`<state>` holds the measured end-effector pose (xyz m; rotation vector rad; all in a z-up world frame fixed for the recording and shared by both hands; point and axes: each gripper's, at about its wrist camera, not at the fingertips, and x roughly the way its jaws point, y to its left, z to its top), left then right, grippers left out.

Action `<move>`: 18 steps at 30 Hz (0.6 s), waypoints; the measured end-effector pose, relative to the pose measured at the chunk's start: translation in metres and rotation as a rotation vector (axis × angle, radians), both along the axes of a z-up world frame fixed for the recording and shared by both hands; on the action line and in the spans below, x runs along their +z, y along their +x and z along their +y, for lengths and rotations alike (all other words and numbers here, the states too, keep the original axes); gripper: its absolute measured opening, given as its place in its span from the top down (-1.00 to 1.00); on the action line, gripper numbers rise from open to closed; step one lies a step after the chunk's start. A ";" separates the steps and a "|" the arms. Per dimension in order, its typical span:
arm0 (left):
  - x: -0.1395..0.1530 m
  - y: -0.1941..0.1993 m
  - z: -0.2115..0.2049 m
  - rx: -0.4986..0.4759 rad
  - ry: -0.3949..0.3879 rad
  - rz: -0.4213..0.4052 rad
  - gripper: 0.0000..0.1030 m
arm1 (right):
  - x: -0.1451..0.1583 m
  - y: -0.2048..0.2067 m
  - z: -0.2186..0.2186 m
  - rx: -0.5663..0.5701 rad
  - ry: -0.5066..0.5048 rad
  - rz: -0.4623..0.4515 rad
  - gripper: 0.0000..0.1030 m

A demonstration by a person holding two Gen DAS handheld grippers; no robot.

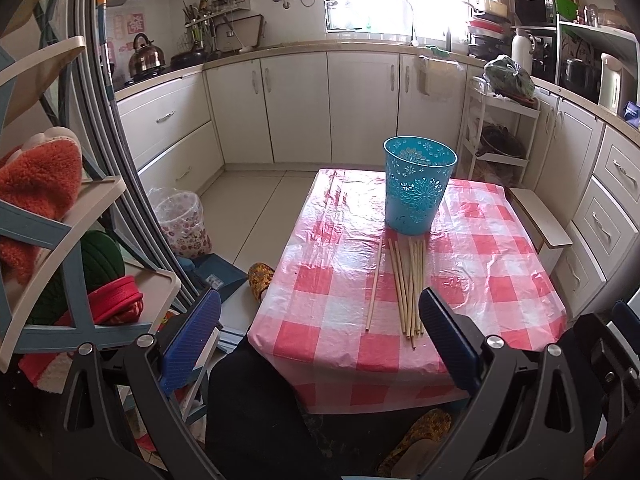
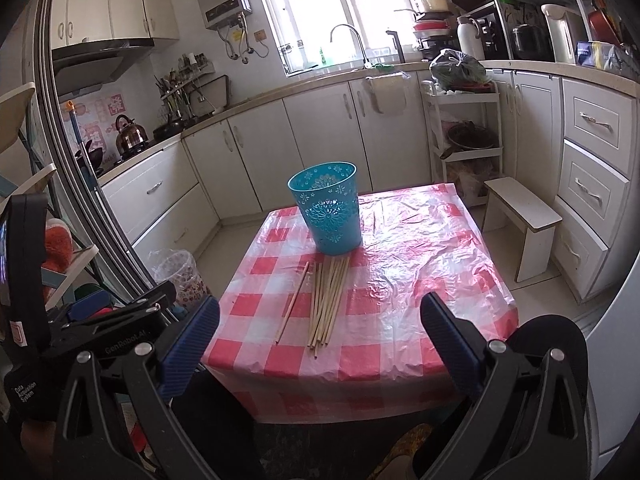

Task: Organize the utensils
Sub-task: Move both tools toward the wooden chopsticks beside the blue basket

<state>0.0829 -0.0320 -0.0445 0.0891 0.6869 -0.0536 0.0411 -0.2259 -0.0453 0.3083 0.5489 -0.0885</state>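
Observation:
A teal cut-out plastic cup (image 1: 418,186) (image 2: 329,210) stands upright on a small table with a red-and-white checked cloth (image 1: 500,280) (image 2: 420,280). Several wooden chopsticks (image 1: 412,288) (image 2: 328,300) lie in a loose bundle in front of the cup, with one stick (image 1: 374,284) (image 2: 292,304) apart to the left. My left gripper (image 1: 320,332) is open and empty, held before the table's near edge. My right gripper (image 2: 320,336) is open and empty, also short of the near edge. The left gripper's body shows at the right wrist view's left side (image 2: 120,320).
White kitchen cabinets (image 1: 300,104) and a counter ring the room. A shelf rack with cloths (image 1: 60,220) stands at left, a floral bin (image 1: 184,220) on the floor, a white stool (image 2: 524,216) and a trolley (image 2: 464,128) right of the table.

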 end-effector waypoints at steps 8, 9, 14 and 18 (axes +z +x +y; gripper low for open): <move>-0.006 0.007 -0.003 -0.001 0.002 0.014 -0.85 | -0.006 0.007 0.000 -0.001 0.006 0.022 -0.87; -0.006 0.008 -0.003 -0.001 0.001 0.017 -0.85 | -0.007 0.008 0.000 -0.002 0.006 0.025 -0.87; -0.010 0.014 -0.004 0.000 0.000 0.029 -0.85 | -0.012 0.014 -0.002 -0.001 0.010 0.041 -0.87; -0.014 0.021 -0.005 0.000 0.001 0.040 -0.85 | -0.016 0.020 -0.002 -0.004 0.011 0.053 -0.87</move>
